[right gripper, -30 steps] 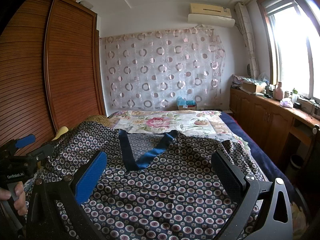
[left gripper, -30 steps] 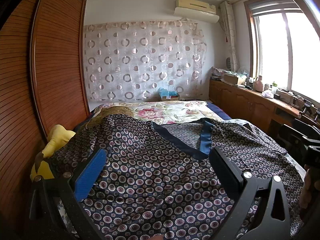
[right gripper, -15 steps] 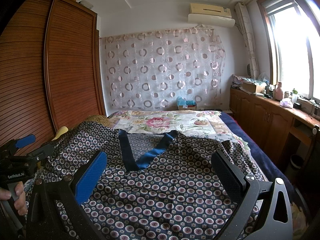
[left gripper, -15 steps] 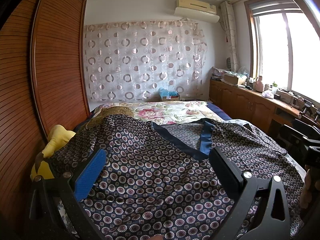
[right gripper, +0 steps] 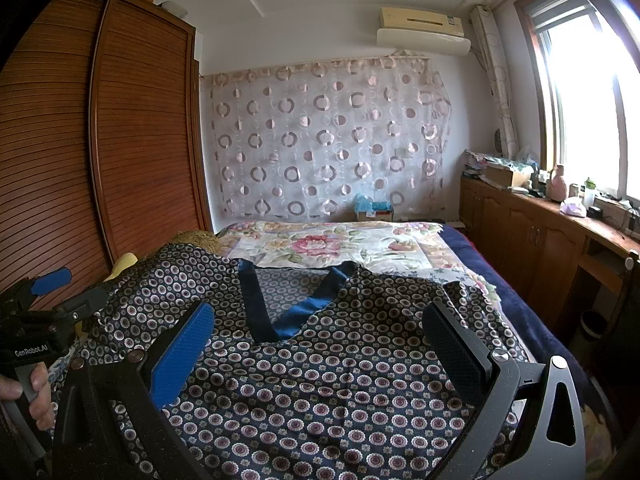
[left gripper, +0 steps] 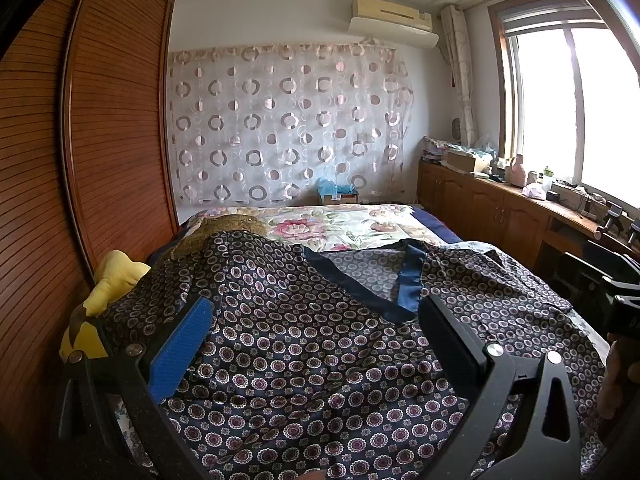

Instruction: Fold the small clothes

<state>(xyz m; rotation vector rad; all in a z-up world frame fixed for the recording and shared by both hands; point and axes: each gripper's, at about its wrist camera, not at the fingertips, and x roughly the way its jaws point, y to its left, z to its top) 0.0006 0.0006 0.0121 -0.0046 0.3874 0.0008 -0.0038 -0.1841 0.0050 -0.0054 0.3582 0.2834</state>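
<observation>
A dark navy garment with a circle print [left gripper: 304, 344] lies spread flat on the bed, its plain blue V-neck trim [left gripper: 404, 292] towards the far side. It also shows in the right wrist view [right gripper: 340, 368], with the blue trim [right gripper: 296, 312] there too. My left gripper [left gripper: 316, 336] is open and empty, held over the garment's near part. My right gripper [right gripper: 316, 340] is open and empty, likewise over the near part. The left gripper also shows at the left edge of the right wrist view [right gripper: 48, 304].
The bed [right gripper: 472, 248] has a floral cover [left gripper: 344, 224]. A brown wooden wardrobe [left gripper: 80, 160] stands on the left. A yellow pillow [left gripper: 108, 284] lies by it. Wooden cabinets [right gripper: 532, 240] with clutter run along the right under the window.
</observation>
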